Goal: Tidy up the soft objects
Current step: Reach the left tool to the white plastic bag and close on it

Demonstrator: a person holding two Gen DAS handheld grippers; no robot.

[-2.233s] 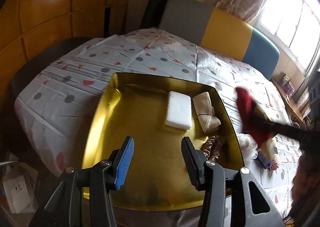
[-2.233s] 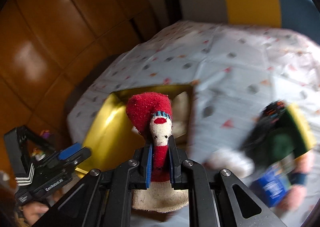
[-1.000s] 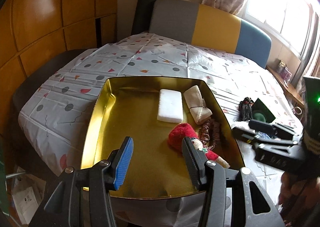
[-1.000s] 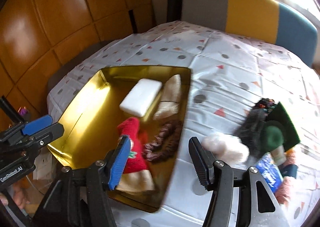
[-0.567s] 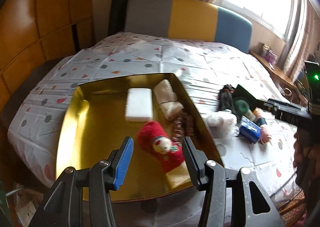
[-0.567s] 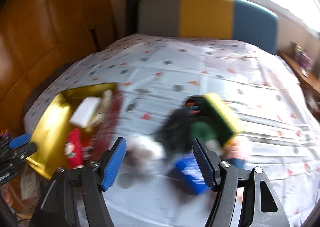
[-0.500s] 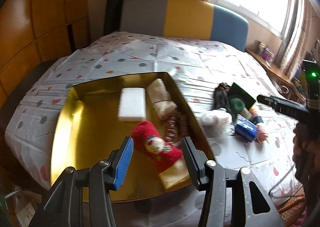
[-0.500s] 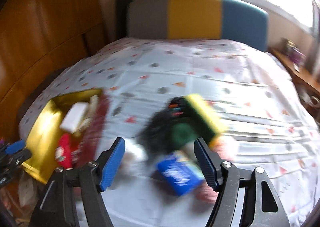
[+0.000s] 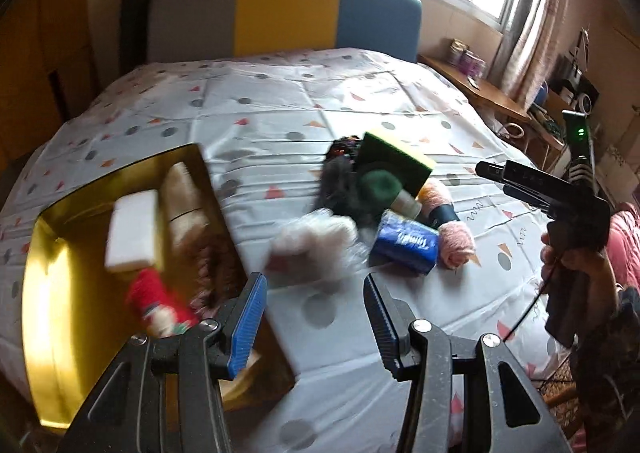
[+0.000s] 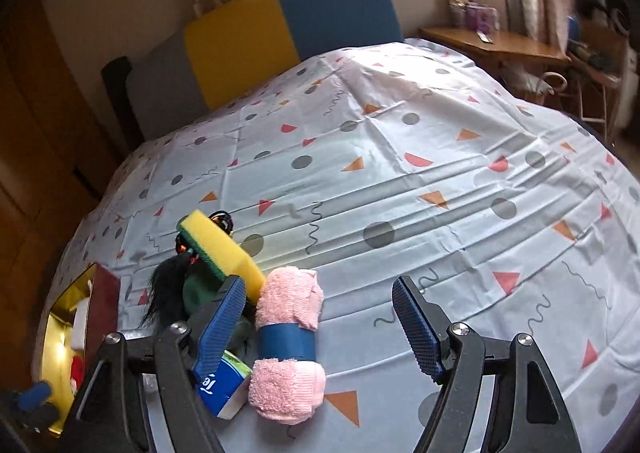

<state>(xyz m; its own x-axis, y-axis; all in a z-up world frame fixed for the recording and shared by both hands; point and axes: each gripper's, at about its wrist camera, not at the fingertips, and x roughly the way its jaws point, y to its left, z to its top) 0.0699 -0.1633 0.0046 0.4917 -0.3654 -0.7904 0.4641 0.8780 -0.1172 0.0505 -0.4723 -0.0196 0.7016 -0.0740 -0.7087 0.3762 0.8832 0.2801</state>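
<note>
My left gripper (image 9: 316, 317) stands open and empty above the gold tray's (image 9: 60, 293) right rim. In the tray lie a red sock doll (image 9: 160, 305), a white sponge (image 9: 132, 231), a beige roll (image 9: 184, 201) and a scrunchie (image 9: 216, 265). On the bedsheet to the right is a pile: a white fluffy piece (image 9: 316, 241), a yellow-green sponge (image 10: 216, 241), black fur (image 10: 164, 285), a blue tissue pack (image 10: 218, 389) and a pink towel roll (image 10: 288, 337). My right gripper (image 10: 320, 325) hovers over the pink roll, its jaws opening, pads off it.
A grey, yellow and blue headboard (image 9: 288, 13) backs the bed. A wooden side table (image 10: 492, 41) with small jars stands at the far right under the window. A hand (image 9: 572, 265) holds the right gripper. Bare patterned sheet (image 10: 440, 181) spreads beyond the pile.
The right gripper let the red sock doll go into the tray, then swung right to the pile and opened wider. The left view also swung right, its jaws unchanged.
</note>
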